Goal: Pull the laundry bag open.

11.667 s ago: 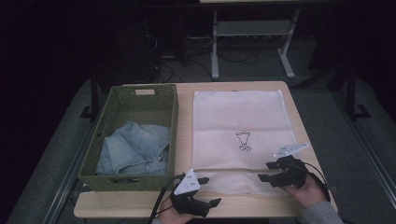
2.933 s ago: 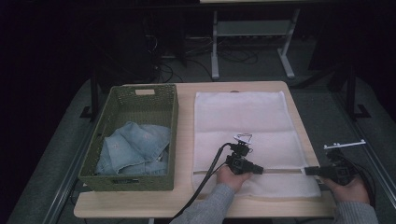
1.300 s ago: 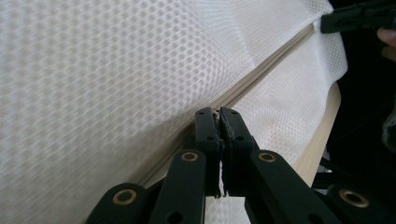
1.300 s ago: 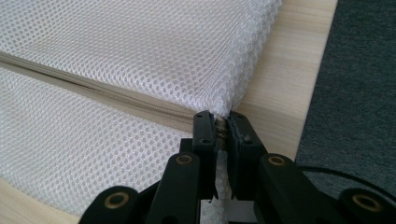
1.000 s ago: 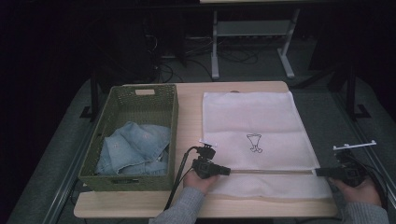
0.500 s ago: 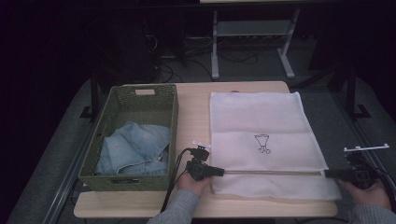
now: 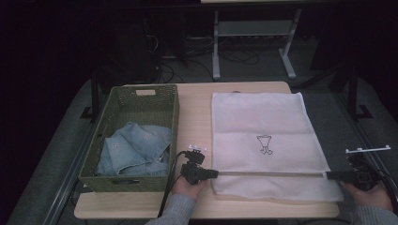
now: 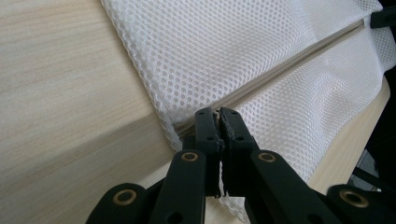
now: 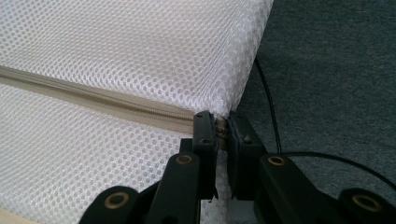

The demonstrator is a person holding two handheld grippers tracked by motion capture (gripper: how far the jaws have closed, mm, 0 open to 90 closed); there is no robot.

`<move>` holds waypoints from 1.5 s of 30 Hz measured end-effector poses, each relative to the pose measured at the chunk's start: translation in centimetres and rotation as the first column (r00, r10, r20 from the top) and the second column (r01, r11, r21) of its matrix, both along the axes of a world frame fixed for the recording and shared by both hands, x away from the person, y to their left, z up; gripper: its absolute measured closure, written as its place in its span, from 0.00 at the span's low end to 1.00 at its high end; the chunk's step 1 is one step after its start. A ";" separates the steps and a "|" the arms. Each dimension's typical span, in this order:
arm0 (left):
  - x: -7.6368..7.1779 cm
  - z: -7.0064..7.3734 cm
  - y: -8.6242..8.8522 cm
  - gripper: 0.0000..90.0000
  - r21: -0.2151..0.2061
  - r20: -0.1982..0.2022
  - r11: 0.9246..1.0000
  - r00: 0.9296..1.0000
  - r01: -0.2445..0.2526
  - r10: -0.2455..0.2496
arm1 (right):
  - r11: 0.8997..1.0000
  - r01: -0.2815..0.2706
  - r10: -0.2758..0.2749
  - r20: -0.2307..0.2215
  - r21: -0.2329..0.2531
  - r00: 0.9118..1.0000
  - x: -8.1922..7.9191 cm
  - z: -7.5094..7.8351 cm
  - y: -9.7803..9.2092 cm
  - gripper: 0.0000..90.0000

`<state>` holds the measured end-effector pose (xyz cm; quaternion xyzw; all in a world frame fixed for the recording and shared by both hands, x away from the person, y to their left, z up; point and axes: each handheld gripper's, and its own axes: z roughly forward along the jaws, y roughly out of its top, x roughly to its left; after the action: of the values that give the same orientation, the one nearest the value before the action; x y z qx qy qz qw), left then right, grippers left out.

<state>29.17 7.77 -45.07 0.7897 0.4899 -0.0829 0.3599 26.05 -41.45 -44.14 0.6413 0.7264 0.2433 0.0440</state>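
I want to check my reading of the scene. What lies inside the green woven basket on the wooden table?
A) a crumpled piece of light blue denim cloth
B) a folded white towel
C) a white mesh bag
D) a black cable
A: in the high view the green woven basket holds a crumpled piece of light blue denim cloth, while the white mesh bag lies flat on the table to its right.
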 end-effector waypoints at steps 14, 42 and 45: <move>-1.1 0.1 0.6 0.83 0.028 0.033 0.999 0.999 -0.024 0.023 | 0.997 -0.073 0.072 0.028 0.032 0.997 0.3 -0.1 1.1 0.83; -1.0 0.8 1.1 0.76 -0.060 0.073 0.998 0.997 -0.023 0.027 | 0.912 -0.404 0.407 0.243 -0.063 0.881 1.1 2.7 10.0 0.52; -1.0 0.8 1.2 0.76 -0.075 0.076 0.997 0.997 -0.025 0.031 | 0.899 -0.432 0.435 0.247 -0.068 0.866 1.3 2.7 10.9 0.51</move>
<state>28.20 8.95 -44.31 0.7716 0.4832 -0.0655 0.4084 27.37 -30.60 -41.41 0.4248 0.8411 0.3238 0.0854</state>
